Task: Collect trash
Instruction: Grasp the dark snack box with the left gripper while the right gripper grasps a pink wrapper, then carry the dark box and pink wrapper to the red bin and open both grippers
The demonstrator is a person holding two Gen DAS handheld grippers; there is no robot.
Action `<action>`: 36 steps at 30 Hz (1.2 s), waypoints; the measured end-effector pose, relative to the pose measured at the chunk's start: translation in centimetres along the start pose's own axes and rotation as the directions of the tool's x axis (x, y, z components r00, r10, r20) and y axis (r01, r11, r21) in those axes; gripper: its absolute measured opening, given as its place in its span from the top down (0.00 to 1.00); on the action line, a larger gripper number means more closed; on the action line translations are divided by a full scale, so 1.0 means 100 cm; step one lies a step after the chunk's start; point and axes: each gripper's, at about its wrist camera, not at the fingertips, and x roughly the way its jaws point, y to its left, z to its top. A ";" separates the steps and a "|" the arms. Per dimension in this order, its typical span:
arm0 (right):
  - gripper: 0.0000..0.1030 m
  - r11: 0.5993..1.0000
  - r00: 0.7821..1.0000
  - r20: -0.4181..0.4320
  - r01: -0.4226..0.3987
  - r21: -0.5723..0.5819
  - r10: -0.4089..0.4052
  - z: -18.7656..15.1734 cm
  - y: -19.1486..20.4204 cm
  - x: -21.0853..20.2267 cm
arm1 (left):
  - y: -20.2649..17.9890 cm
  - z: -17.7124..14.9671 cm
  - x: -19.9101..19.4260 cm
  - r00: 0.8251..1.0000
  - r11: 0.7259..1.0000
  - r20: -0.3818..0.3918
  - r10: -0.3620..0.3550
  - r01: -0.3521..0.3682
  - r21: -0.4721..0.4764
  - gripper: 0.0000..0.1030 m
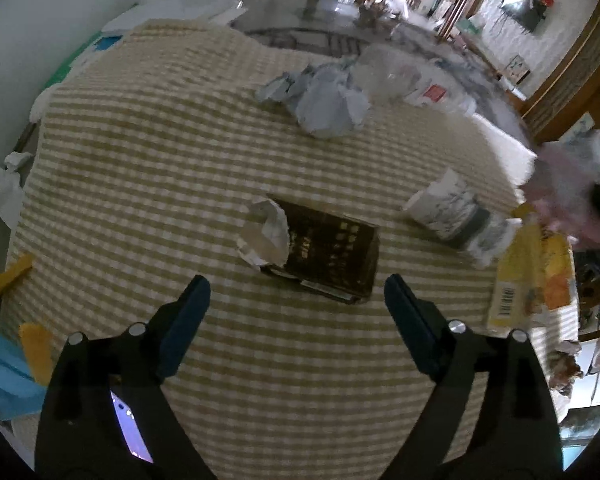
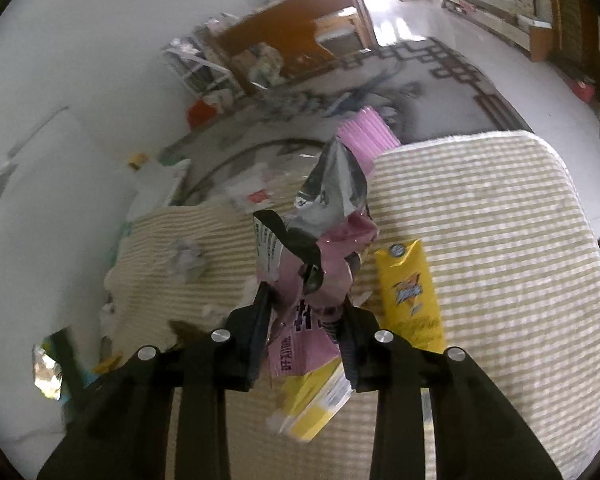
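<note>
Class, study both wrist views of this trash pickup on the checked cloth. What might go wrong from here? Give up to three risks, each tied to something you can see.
1. The right gripper pinches only the lower part of the pink wrapper; it flops above the jaws and might slip.
2. The left gripper hangs open over the dark book; closing could catch the book instead of the crumpled paper on it.
3. The yellow packet lies close by and might get dragged.
</note>
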 end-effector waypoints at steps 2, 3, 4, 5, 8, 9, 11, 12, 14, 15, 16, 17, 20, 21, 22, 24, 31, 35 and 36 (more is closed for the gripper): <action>0.70 1.000 1.000 0.014 -0.017 -0.019 0.017 -0.007 0.009 -0.014 | 0.001 0.001 0.004 1.000 1.000 -0.002 0.009 -0.009 -0.005 0.16; 0.70 0.999 1.000 0.019 -0.023 -0.025 0.024 -0.009 0.013 -0.019 | 0.001 0.003 0.008 1.000 1.000 -0.005 0.013 -0.013 -0.009 0.15; 0.70 0.999 0.999 0.024 -0.029 -0.030 0.030 -0.012 0.016 -0.024 | 0.000 0.004 0.011 1.000 1.000 -0.011 0.012 -0.012 -0.007 0.14; 0.70 0.999 0.999 0.028 -0.035 -0.034 0.036 -0.016 0.020 -0.029 | -0.001 0.005 0.014 1.000 1.000 -0.016 0.012 -0.012 -0.003 0.13; 0.69 0.998 0.998 0.025 -0.062 -0.020 0.062 -0.025 0.024 -0.035 | -0.007 0.008 0.024 0.999 0.999 -0.036 0.027 -0.026 0.029 0.11; 0.69 0.998 0.997 0.020 -0.069 -0.014 0.069 -0.028 0.024 -0.035 | -0.010 0.008 0.028 0.998 0.999 -0.045 0.032 -0.030 0.039 0.11; 0.69 0.997 0.997 0.015 -0.076 -0.007 0.076 -0.033 0.026 -0.036 | -0.014 0.007 0.032 0.998 0.998 -0.052 0.042 -0.039 0.057 0.09; 0.69 0.997 0.997 0.013 -0.077 -0.006 0.077 -0.036 0.027 -0.036 | -0.015 0.007 0.033 0.998 0.997 -0.050 0.044 -0.041 0.064 0.09; 0.69 0.997 0.997 0.012 -0.078 -0.002 0.078 -0.040 0.027 -0.037 | -0.017 0.006 0.034 0.997 0.995 -0.050 0.060 -0.056 0.084 0.09; 0.69 0.997 0.997 0.013 -0.080 0.002 0.080 -0.043 0.026 -0.039 | -0.017 0.006 0.035 0.997 0.995 -0.050 0.062 -0.058 0.086 0.09; 0.69 0.997 0.997 0.015 -0.081 0.006 0.081 -0.044 0.026 -0.040 | -0.017 0.006 0.034 0.997 0.994 -0.047 0.067 -0.063 0.086 0.13; 0.69 0.997 0.997 0.018 -0.081 0.010 0.080 -0.046 0.025 -0.042 | -0.017 0.006 0.033 0.996 0.993 -0.037 0.080 -0.077 0.088 0.17; 0.68 0.996 0.996 0.025 -0.083 0.025 0.082 -0.050 0.021 -0.046 | -0.015 0.006 0.029 0.996 0.993 -0.029 0.080 -0.078 0.086 0.31; 0.68 0.996 0.996 0.026 -0.083 0.031 0.082 -0.051 0.019 -0.047 | -0.013 0.006 0.027 0.996 0.993 -0.021 0.089 -0.087 0.084 0.48; 0.68 0.996 0.996 0.026 -0.083 0.036 0.082 -0.052 0.017 -0.048 | -0.012 0.006 0.025 0.995 0.991 -0.016 0.100 -0.098 0.087 0.60; 0.68 0.996 0.996 0.030 -0.081 0.044 0.080 -0.055 0.014 -0.051 | -0.007 0.006 0.023 0.997 0.995 -0.023 0.079 -0.077 0.068 0.63; 0.68 0.995 0.997 0.039 -0.064 0.073 0.062 -0.064 0.002 -0.059 | -0.011 -0.002 0.020 0.996 0.993 -0.013 0.092 -0.090 0.080 0.63; 0.68 0.994 0.997 0.051 -0.057 0.093 0.053 -0.067 -0.007 -0.066 | -0.016 -0.006 0.013 0.999 0.996 -0.003 0.052 -0.052 0.069 0.71; 0.68 0.993 0.997 0.054 -0.057 0.100 0.051 -0.068 -0.010 -0.068 | -0.018 -0.006 0.010 0.999 0.997 0.004 0.038 -0.038 0.073 0.79</action>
